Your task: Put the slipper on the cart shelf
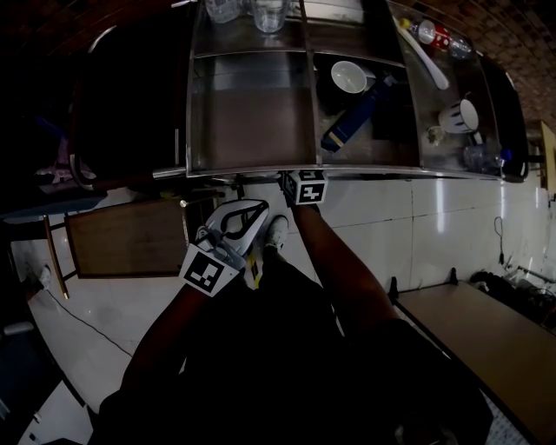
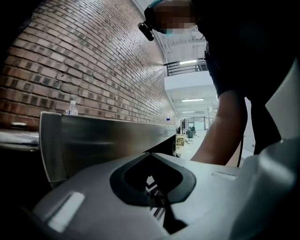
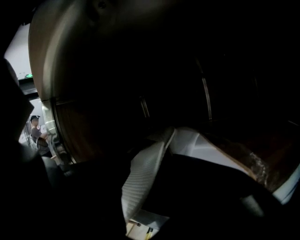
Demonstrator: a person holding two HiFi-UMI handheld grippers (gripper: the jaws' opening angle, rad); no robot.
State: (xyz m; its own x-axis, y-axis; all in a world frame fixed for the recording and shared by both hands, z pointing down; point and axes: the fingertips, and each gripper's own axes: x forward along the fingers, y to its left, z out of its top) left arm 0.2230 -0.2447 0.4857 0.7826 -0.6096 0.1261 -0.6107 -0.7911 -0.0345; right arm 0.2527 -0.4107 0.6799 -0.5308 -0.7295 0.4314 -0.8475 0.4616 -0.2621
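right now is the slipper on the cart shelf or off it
Off it: the slipper hangs in the left gripper, outside the cart front edge, above the floor.

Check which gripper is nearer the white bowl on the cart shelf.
Right. The right gripper is at the cart front edge, just below the bowl and its compartment in the head view. The left gripper is lower and further left, holding the slipper.

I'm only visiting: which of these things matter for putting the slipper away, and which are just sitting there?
Part of the job:
- white slipper
- steel cart, whose shelf it goes on

Just lying about, all on the cart:
- white bowl
- blue bottle
- mug
- glasses
- long white spoon
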